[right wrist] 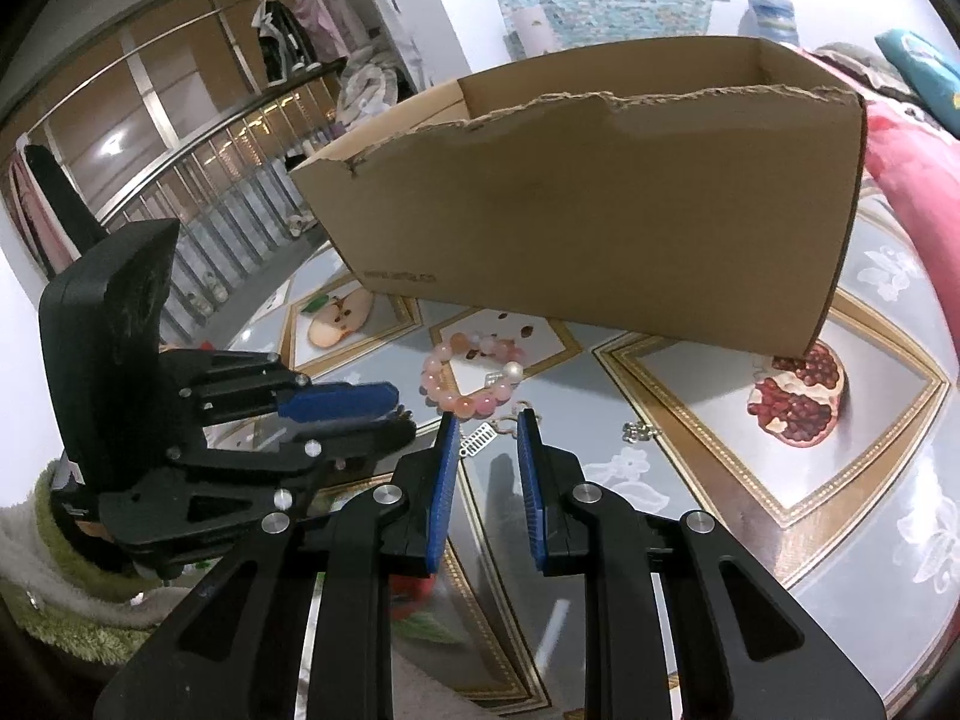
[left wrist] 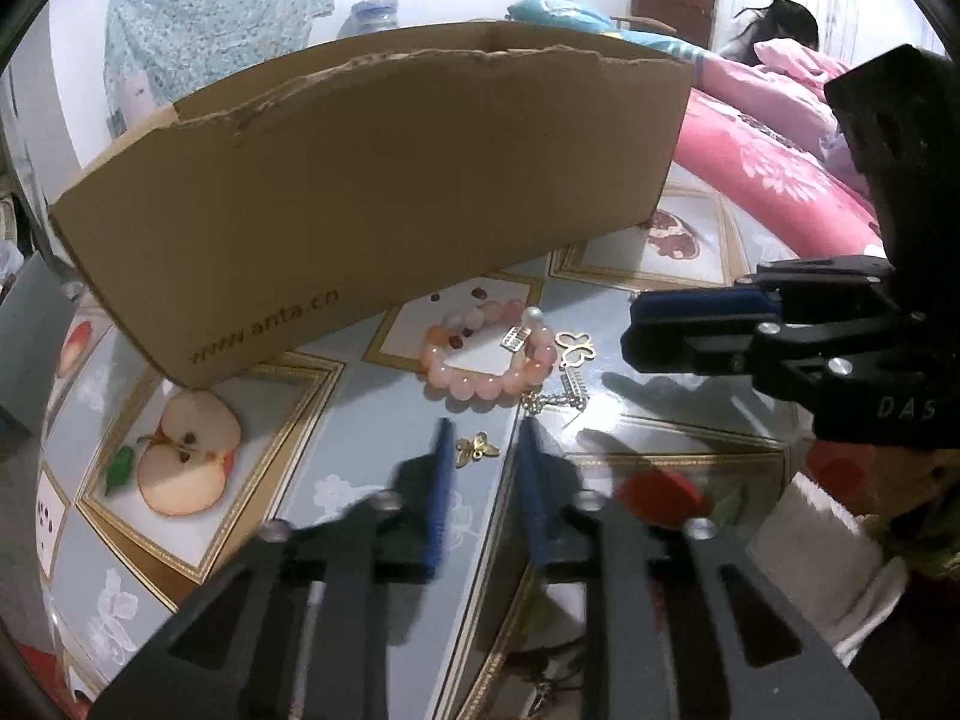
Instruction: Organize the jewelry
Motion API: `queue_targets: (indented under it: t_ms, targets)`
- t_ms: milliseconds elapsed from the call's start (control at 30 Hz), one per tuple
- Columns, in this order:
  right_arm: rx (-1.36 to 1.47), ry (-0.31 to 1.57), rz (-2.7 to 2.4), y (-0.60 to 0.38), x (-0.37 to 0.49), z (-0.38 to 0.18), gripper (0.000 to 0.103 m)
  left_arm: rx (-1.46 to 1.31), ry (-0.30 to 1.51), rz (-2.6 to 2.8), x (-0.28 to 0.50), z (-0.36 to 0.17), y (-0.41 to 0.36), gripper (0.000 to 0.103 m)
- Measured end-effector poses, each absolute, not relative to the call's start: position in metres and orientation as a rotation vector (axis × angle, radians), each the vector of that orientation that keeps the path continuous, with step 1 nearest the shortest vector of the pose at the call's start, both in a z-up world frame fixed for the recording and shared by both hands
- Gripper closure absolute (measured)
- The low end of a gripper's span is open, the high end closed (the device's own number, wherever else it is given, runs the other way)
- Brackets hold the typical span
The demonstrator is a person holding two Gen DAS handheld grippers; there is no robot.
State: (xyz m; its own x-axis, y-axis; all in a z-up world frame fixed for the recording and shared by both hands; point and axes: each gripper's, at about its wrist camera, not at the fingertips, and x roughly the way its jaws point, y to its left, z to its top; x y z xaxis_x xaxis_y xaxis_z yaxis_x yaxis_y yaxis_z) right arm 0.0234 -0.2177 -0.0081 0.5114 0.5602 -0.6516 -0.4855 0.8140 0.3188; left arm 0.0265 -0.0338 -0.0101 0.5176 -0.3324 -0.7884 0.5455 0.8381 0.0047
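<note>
A pink bead bracelet lies on the fruit-print table in front of an open-topped cardboard box. Beside the bracelet lie a gold butterfly-outline pendant and a silver chain. A small gold butterfly charm rests on the table between the tips of my left gripper; the pads stand slightly apart and do not press it. My right gripper hovers narrowly open near a silver charm, holding nothing.
Another small silver piece lies right of the grippers. A pink quilt borders the table's far right, with a person lying behind it. A railing runs at the left.
</note>
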Motion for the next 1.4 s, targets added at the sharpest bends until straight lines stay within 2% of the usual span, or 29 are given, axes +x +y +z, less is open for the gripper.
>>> queue_targets:
  t_ms: [500,967,1067,1300,1400]
  targets:
    - [0.097,0.806,0.628,-0.22,0.021,-0.006,0.083,0.253,0.879,-0.521,0.026,-0.008,-0.031,0.092]
    - [-0.211,0.796,0.665,-0.161,0.021,-0.015,0.084,0.189,0.863,-0.473,0.032,0.0,-0.007,0.092]
    - [-0.246,0.801,0.655,-0.156,0.024,-0.018,0.086,0.182,0.862,-0.474,0.032,0.0,-0.006,0.092]
    - [-0.292,0.82,0.651,-0.148,0.031,-0.019,0.099,0.175,0.865,-0.475,0.035,-0.002,-0.004,0.092]
    - [-0.291,0.831,0.654,-0.148,0.033,-0.019,0.101,0.171,0.864,-0.473,0.036,-0.002,-0.002,0.092]
